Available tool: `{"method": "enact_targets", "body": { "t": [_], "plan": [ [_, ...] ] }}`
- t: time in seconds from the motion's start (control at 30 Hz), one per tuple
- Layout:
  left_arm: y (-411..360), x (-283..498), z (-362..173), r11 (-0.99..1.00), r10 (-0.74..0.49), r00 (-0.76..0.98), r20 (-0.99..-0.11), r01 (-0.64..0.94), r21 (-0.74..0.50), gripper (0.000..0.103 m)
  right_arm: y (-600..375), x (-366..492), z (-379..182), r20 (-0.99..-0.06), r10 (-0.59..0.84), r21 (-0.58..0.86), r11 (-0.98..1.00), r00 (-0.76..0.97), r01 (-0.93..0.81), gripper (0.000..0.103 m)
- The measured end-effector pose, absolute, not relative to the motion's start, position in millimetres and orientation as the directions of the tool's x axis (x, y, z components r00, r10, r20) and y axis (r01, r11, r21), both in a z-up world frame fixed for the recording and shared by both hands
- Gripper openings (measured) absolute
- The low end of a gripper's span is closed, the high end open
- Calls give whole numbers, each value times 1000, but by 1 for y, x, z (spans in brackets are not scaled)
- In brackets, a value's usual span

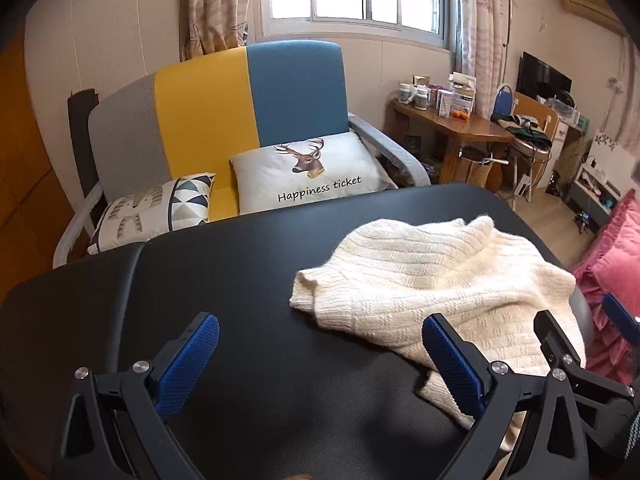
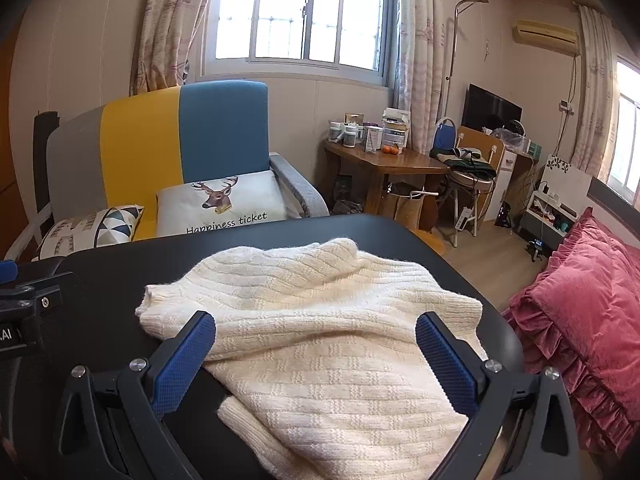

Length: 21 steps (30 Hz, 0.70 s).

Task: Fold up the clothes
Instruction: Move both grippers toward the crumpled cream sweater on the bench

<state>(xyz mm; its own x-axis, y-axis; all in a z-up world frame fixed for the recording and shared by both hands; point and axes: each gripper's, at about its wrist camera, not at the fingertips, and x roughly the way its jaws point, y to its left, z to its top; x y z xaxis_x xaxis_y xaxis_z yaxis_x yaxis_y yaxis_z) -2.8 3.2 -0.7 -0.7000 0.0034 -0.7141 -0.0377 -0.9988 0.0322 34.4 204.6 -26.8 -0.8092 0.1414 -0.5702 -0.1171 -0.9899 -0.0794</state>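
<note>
L hand-held gripper (image 1: 320, 360) wide open, empty | R hand-held gripper (image 2: 316, 360) same, over sweater (image 2: 320, 312)

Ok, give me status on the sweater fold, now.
Left gripper open over bare table. Right gripper open above cream sweater. Sweater rumpled, unfolded. Nothing in the way.

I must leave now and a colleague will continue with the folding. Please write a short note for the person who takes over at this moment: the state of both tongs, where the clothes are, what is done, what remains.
Left tongs: open, holding nothing, over bare black table just left of the garment.
Right tongs: open, holding nothing, above the garment's middle; the pads do not press it.
Cream knit sweater: lies rumpled on the table's right side, one ribbed cuff pointing left, the near part hanging toward the table's edge.
Done: no neat fold visible.
Left: spread it flat, fold the sleeves in, then fold the body.
</note>
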Motion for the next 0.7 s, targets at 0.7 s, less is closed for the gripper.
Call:
{"method": "enact_targets", "body": {
  "t": [0.7],
  "plan": [
    [-28,48,-48,-957,283,-653,-702,-141,-254,103,207,52,-23,-591,57,23,-996,-805,-87,103]
  ]
}}
